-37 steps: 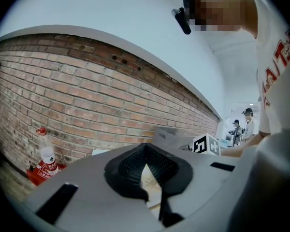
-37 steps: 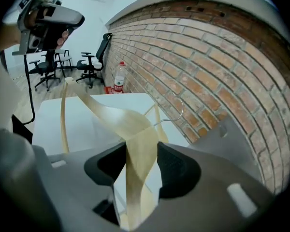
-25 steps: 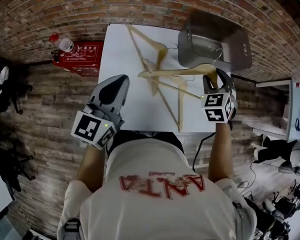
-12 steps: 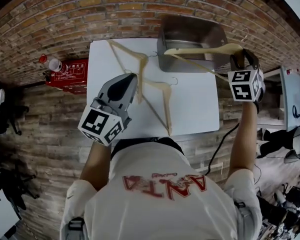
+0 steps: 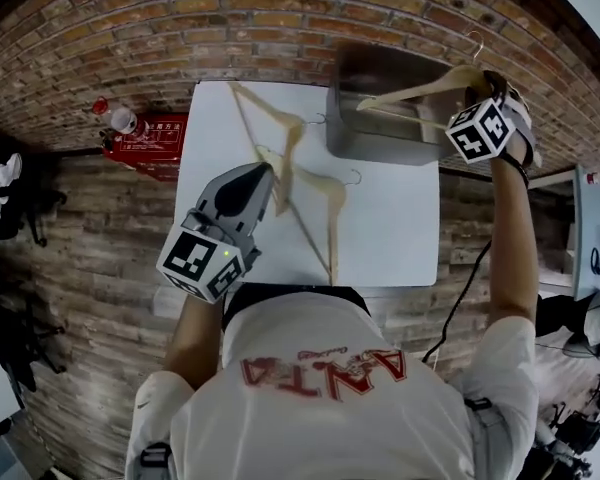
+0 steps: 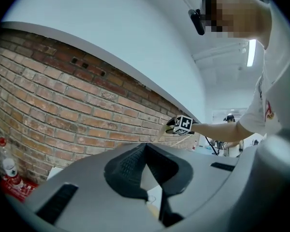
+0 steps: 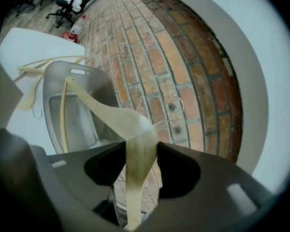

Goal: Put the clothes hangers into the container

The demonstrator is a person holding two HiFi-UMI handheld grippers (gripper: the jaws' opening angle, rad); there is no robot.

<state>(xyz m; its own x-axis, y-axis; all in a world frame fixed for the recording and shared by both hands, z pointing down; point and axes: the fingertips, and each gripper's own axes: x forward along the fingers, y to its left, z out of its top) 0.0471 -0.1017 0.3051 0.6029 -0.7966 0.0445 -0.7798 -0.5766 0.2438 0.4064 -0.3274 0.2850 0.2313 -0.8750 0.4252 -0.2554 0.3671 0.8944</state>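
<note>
My right gripper [image 5: 485, 88] is shut on a pale wooden hanger [image 5: 420, 86] and holds it in the air above the grey metal container [image 5: 380, 143] at the table's far right. In the right gripper view the hanger [image 7: 113, 115] runs from between the pads of my right gripper [image 7: 141, 146] out over the container [image 7: 50, 105], its wire hook against the brick wall. Two more wooden hangers [image 5: 270, 118] [image 5: 325, 203] lie crossed on the white table [image 5: 395, 233]. My left gripper [image 5: 265, 173] hovers shut and empty over the table's near left, its tips beside the crossed hangers.
A brick wall stands right behind the table and container. On the floor to the left lie a red box [image 5: 155, 128] and a bottle [image 5: 120, 118]. A cable hangs by the table's right edge. Office chairs stand farther left.
My right gripper has risen and swung to the far right, carrying the hanger from over the table to above the container. The left gripper has shifted slightly towards the table.
</note>
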